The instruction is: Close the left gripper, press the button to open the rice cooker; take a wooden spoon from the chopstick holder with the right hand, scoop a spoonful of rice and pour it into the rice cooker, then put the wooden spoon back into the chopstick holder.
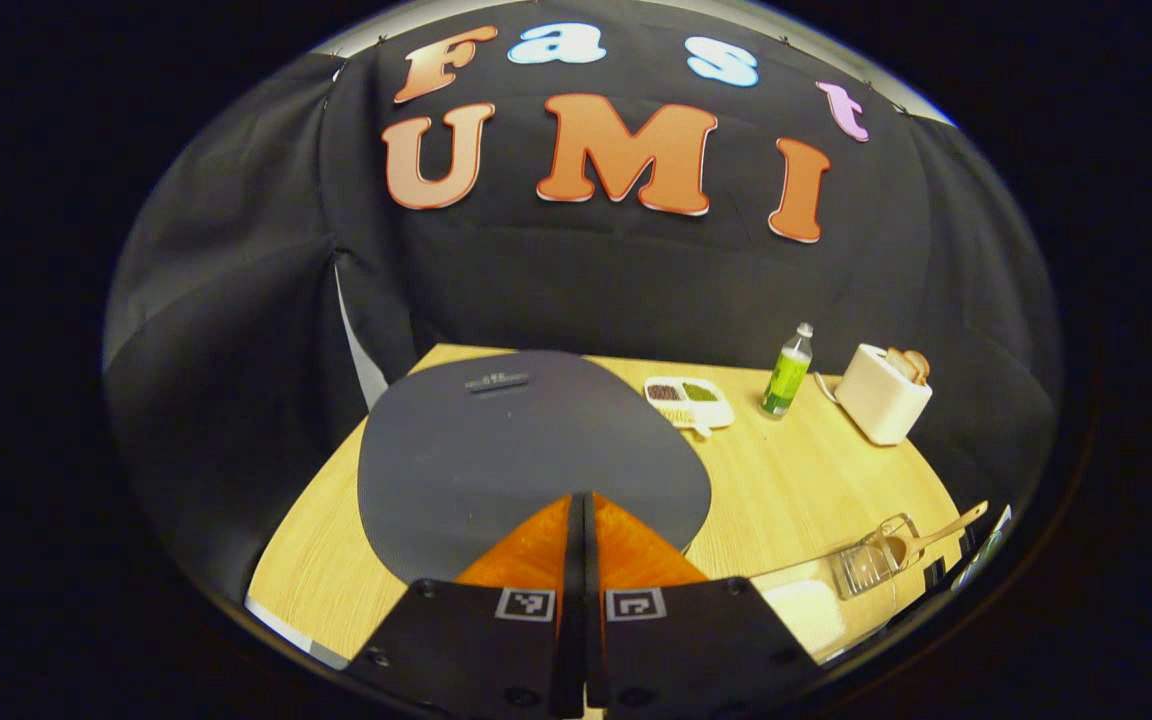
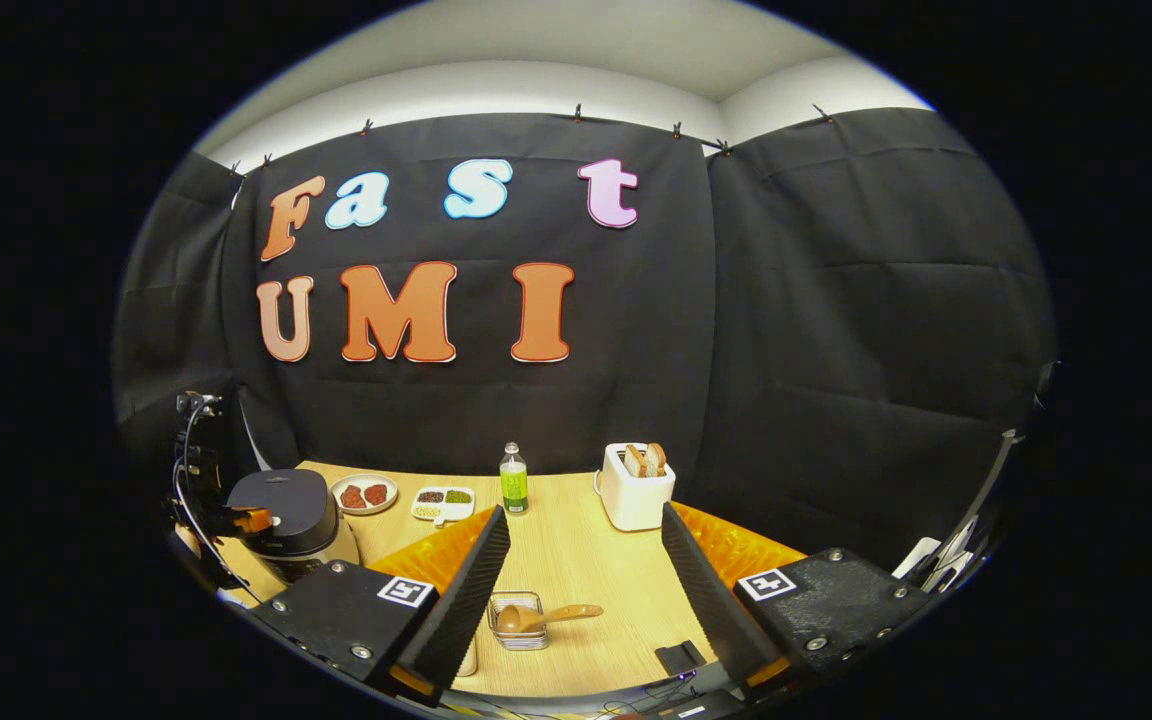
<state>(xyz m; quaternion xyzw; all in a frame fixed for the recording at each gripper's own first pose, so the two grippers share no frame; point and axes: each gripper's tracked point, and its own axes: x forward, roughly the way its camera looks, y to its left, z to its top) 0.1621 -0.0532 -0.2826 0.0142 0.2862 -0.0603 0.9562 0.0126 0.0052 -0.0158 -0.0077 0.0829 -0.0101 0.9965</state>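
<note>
The left gripper [image 1: 581,500] is clenched, fingers pressed flat together, and is held low over the dark lid of the rice cooker [image 1: 496,440], pointing down at it. In the right gripper view it is seen far left at the cooker's top edge. The right gripper [image 2: 586,560] is spread wide, nothing between its fingers, and is held level above the counter [image 2: 576,550]. Ahead of it, the wooden spoon [image 2: 546,616] is seen lying across the wire chopstick holder [image 2: 516,620], handle pointing right.
</note>
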